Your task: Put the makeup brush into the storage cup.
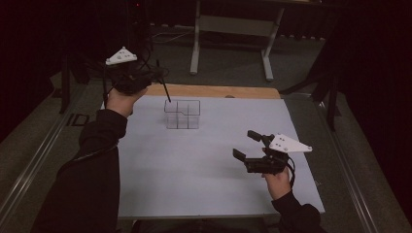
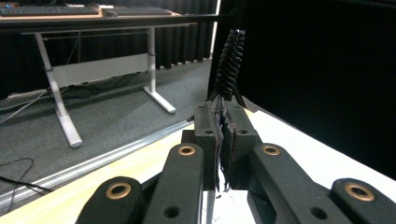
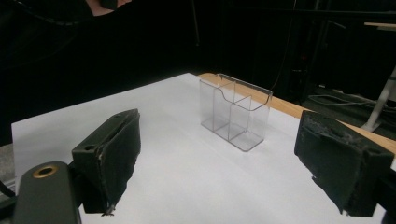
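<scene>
A wide white rectangular table top (image 1: 204,174) with a bare wooden strip along its far edge is filling the middle of the scene. Toward its far side, slightly left of centre, a clear plastic box (image 1: 182,114) divided into compartments is standing upright; the compartments are looking empty in the right gripper view (image 3: 236,112). Near and right of it, well apart, the right gripper (image 1: 247,144) is hovering over the table with its jaws spread wide and nothing between them. At the far left the left gripper (image 1: 155,80) is gripping a thin black bristle brush (image 2: 229,65), jaws clamped on its stem, the brush's lower end (image 1: 165,90) hanging just above the box's far left corner
</scene>
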### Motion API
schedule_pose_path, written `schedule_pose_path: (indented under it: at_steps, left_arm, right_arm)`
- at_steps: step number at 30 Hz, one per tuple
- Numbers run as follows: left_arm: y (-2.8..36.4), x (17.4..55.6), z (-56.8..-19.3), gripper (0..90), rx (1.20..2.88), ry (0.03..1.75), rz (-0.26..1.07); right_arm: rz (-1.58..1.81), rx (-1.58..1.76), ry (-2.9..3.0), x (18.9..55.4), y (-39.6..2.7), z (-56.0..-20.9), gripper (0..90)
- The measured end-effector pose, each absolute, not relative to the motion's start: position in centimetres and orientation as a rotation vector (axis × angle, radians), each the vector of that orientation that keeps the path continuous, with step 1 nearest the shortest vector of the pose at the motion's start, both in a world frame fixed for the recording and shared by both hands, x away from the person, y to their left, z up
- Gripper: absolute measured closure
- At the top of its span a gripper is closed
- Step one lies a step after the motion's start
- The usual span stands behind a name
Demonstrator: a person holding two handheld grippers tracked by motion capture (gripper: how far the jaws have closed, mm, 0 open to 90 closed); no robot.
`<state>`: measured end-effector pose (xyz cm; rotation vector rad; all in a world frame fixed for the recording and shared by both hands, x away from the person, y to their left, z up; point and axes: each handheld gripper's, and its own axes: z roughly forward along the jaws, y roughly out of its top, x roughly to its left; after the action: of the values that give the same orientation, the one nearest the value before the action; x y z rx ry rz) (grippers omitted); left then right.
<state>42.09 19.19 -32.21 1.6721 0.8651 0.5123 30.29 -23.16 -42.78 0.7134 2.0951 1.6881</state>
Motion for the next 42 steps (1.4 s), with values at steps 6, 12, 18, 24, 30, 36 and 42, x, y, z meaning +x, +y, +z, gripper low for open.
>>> schedule_pose_path:
  at_steps: [6,12,18,24,30,36,42]
  left_arm:
    - [18.7,43.3,-33.6,86.5,1.663,0.892,0.547]
    - [18.5,44.4,-35.4,86.5,1.655,0.93,0.566]
    - [18.4,45.0,-37.0,86.5,1.646,0.967,0.578]
    - [18.2,45.4,-38.3,86.4,1.64,0.989,0.599]
    - [17.9,45.7,-39.6,86.3,1.649,1.009,0.604]
    - [17.7,45.8,-40.6,86.3,1.659,1.022,0.594]
    - [17.4,46.0,-41.8,86.2,1.671,1.043,0.583]
  right_arm:
    - [1.693,0.707,2.099,30.2,-23.1,-42.8,14.2]
    - [1.689,0.704,2.104,30.2,-23.0,-42.9,14.2]
    - [1.678,0.696,2.112,30.2,-22.9,-42.9,14.2]
    - [1.672,0.7,2.119,30.2,-22.9,-43.0,14.2]
    - [1.671,0.695,2.124,30.2,-22.8,-43.1,14.2]
    - [1.669,0.694,2.128,30.2,-22.8,-43.1,14.2]
    - [1.67,0.692,2.128,30.1,-22.8,-43.1,14.2]
